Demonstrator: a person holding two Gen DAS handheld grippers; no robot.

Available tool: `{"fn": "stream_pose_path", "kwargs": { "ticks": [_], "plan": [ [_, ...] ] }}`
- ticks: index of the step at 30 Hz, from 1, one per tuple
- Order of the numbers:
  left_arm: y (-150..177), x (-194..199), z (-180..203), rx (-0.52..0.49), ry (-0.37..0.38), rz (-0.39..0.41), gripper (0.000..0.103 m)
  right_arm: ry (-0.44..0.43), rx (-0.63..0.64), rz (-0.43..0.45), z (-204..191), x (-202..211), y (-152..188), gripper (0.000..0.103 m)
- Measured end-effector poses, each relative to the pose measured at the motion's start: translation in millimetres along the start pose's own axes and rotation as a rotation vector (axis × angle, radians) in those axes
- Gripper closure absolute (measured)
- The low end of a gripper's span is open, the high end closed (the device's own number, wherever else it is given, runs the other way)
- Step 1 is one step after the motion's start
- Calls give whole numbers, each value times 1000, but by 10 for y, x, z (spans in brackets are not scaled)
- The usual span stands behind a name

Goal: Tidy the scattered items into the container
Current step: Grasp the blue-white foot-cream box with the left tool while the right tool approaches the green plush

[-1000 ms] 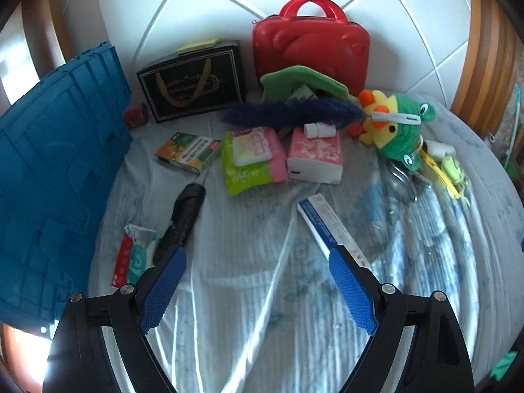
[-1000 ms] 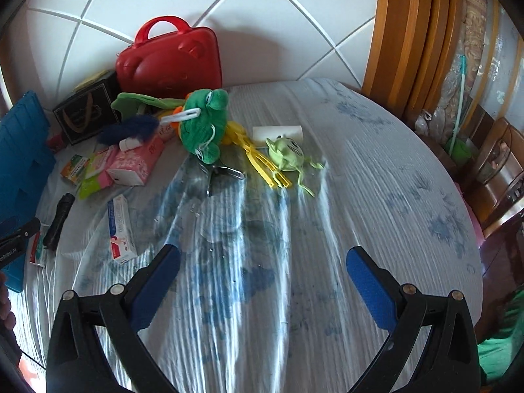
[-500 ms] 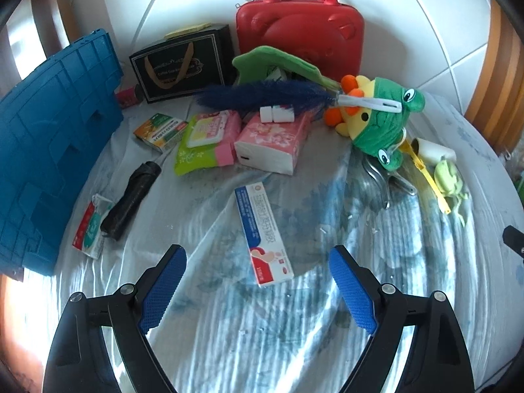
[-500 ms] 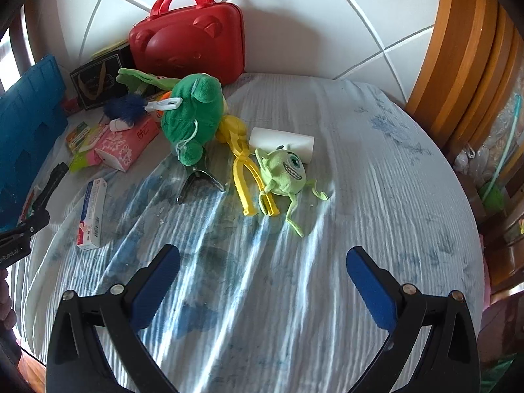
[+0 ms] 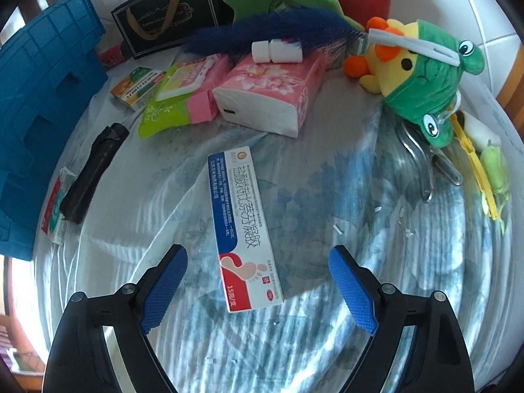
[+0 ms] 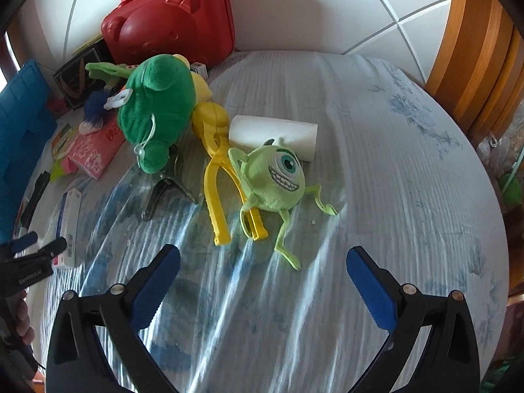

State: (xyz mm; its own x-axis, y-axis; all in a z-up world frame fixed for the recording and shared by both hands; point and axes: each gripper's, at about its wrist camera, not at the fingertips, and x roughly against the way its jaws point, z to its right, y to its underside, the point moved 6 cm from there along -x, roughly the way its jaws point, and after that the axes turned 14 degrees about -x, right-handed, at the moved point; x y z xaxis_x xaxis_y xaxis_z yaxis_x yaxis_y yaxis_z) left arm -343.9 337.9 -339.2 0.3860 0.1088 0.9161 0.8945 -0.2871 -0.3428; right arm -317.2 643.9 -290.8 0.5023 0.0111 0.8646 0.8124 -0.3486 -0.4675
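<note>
My left gripper (image 5: 258,255) is open, its blue pads on either side of the near end of a white, blue and red ointment box (image 5: 242,222) lying on the cloth. My right gripper (image 6: 262,255) is open and empty, just in front of a green one-eyed monster plush (image 6: 278,177) and yellow plastic tongs (image 6: 219,177). A blue crate (image 5: 36,98) stands at the left. A green and yellow duck plush (image 5: 422,82), a pink tissue pack (image 5: 271,95), a wipes pack (image 5: 177,95) and a black flashlight (image 5: 95,170) lie scattered.
A red case (image 6: 170,23) and a black gift bag (image 5: 170,13) stand against the back wall. A blue feather duster (image 5: 278,29), a white roll (image 6: 275,134), metal tongs (image 6: 167,183), a small orange box (image 5: 137,88) and a wooden frame (image 6: 484,49) at right.
Both grippers have moved forward and lower. The ointment box now lies between the left pads; the monster plush is closer to the right gripper.
</note>
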Motion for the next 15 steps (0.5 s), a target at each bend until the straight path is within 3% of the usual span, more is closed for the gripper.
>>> {"fn": "stream_pose_path", "kwargs": {
  "ticks": [3, 4, 6, 11, 15],
  "plan": [
    [-26, -169, 32, -3, 0, -36, 36, -6, -30, -1, 21, -121, -137, 0],
    [-38, -207, 37, -1, -5, -41, 37, -7, -38, -6, 30, -162, -173, 0],
    [-71, -255, 51, 10, 4, -46, 53, -12, -49, -11, 47, -228, -228, 0],
    [-206, -274, 151, -24, -19, -30, 60, -37, -54, -15, 60, -365, -330, 1],
    [-328, -294, 230, -39, -5, -21, 61, -56, -54, -22, 27, -470, -392, 13]
  ]
}}
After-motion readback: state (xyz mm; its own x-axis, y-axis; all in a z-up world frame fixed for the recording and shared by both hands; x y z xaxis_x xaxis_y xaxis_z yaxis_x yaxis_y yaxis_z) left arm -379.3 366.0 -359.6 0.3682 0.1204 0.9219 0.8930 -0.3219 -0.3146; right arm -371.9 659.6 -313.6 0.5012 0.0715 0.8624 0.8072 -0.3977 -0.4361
